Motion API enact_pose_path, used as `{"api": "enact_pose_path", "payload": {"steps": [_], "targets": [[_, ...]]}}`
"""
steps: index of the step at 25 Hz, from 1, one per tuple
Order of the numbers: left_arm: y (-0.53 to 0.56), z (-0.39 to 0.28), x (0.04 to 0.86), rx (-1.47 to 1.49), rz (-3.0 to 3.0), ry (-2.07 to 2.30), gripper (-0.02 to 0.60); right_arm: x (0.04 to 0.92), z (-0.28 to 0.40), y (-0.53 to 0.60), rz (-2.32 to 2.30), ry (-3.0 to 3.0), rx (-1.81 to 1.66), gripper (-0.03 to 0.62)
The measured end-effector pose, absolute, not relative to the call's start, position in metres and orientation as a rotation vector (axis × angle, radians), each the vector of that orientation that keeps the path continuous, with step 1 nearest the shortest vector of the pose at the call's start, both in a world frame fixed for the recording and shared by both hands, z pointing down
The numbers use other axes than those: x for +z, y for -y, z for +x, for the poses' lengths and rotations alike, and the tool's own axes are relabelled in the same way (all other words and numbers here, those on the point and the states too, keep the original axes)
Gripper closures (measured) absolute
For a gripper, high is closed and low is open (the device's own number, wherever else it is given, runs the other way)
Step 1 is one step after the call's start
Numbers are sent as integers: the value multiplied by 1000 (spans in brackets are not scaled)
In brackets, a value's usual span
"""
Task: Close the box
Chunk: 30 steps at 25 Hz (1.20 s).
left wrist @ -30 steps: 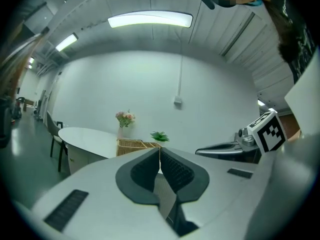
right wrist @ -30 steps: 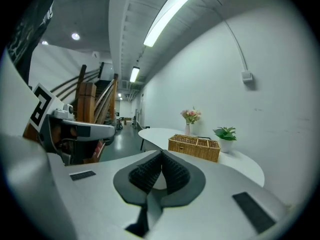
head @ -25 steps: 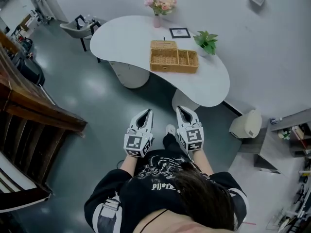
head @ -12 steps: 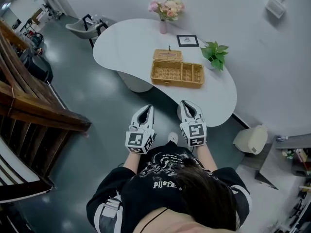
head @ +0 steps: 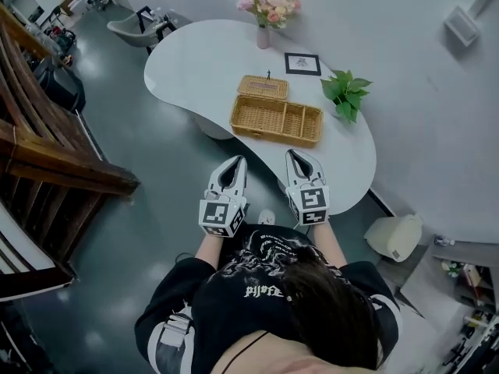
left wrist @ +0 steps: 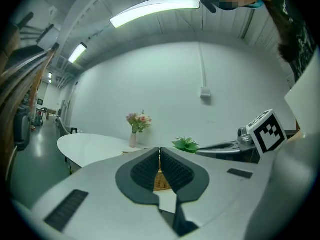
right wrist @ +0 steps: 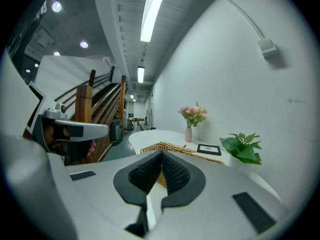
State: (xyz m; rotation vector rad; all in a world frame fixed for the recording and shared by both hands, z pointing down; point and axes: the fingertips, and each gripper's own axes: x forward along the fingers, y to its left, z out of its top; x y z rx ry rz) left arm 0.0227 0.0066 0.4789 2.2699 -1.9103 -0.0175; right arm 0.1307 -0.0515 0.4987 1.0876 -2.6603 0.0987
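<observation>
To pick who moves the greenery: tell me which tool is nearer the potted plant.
Right. The right tool has the potted plant ahead and to its right. The left tool hangs beside it, farther left, so farther from the plant.

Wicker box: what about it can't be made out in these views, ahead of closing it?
- Head view: the wicker box is too small to tell what, if anything, lies in its compartments, or how its lid is attached.
- Left gripper view: the left gripper, jaws together, hides all but a sliver of the box.
- Right gripper view: the right gripper body hides the box's inside; only the rim shows.
</observation>
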Motion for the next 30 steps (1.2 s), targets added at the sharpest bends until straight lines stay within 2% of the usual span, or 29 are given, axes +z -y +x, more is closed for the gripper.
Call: {"api": "enact_pose_path", "payload": {"steps": [13, 30], "targets": [[35, 6, 490, 24, 2251, 1900, 557, 499, 131, 93, 1154, 2659, 207, 569], [193, -84, 476, 50, 2409, 1696, 557, 483, 76, 226, 1385, 2499, 373, 566]]}}
